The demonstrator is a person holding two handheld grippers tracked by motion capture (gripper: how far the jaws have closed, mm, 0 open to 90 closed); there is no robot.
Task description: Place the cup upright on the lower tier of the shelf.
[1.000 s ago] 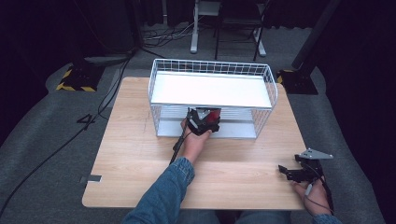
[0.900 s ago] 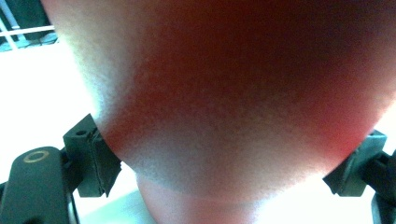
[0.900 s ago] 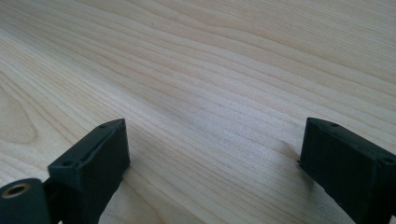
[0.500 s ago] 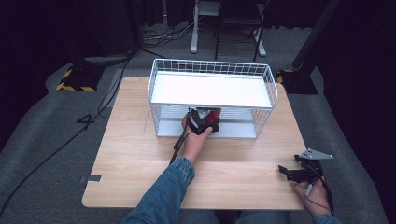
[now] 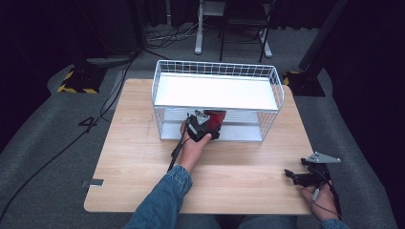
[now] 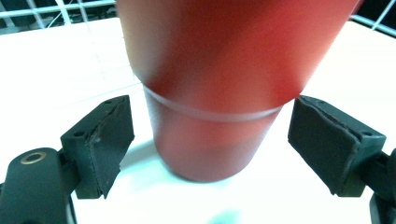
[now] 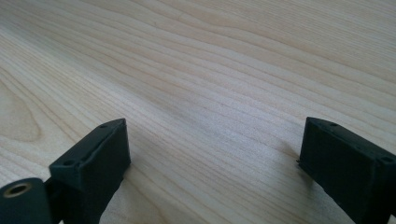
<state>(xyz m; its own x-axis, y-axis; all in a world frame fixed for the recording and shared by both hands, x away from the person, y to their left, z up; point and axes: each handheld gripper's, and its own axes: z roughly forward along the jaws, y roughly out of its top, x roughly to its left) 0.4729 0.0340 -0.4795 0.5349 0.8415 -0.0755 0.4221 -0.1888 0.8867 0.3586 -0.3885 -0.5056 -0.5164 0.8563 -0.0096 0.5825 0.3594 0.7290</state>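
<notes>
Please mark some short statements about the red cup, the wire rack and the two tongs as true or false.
1. The red cup stands on the rack's lower white shelf. True.
2. The left tongs squeeze the cup. False: both pads stand clear of it.
3. The right tongs hold a small block. False: they are open over the bare wooden table.
4. The wire rack has a white top shelf. True.

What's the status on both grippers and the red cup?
Left gripper open around red cup, pads clear. Cup standing on rack lower shelf. Right gripper open, empty, over table.
</notes>
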